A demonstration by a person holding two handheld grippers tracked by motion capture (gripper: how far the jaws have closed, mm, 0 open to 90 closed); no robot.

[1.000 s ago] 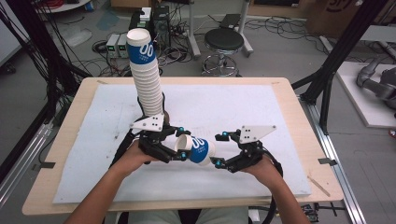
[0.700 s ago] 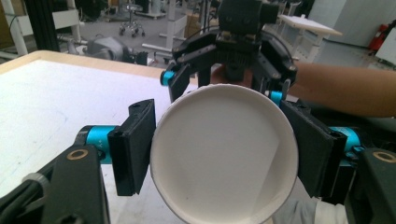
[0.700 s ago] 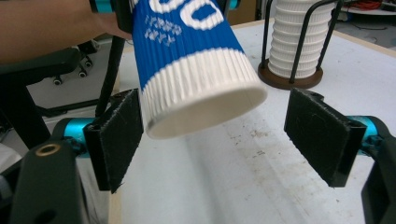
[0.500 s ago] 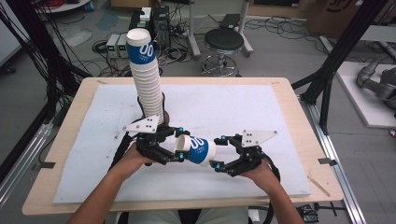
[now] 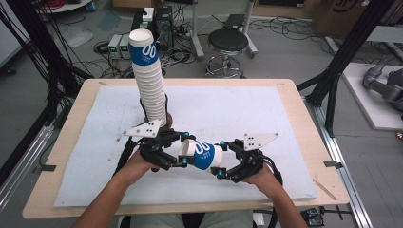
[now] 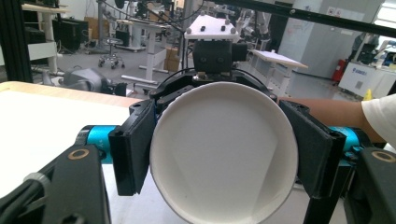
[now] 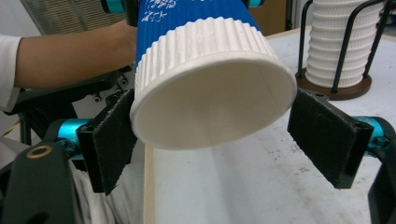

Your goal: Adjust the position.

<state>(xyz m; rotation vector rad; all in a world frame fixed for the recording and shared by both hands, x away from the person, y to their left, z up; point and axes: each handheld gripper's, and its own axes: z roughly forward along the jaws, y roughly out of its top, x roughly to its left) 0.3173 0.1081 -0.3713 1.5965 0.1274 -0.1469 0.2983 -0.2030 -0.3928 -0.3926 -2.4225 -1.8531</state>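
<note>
Paper cup point(image 5: 202, 154), just in front of the cup stack point(image 5: 148, 80), is clamped by the left gripper point(image 5: 183, 149). Right gripper point(image 5: 221, 159) (jaws just opening, one pad apart from the base) has let go; a slack left grip could drop it.

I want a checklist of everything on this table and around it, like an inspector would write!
Surface: wooden table under a white mat with faint smudges.
Job's things: one blue-and-white paper cup lying sideways in the air between the grippers; tall cup stack in a wire holder on a brown base.
Clutter: nothing seen.
Grippers: left gripper shut on the cup near its rim; right gripper around the cup's bottom end, right pad apart from it, jaws just opening.
Cables: black cables trail from the grippers; more on the floor.
Surroundings: stool, black frame posts, boxes.
</note>
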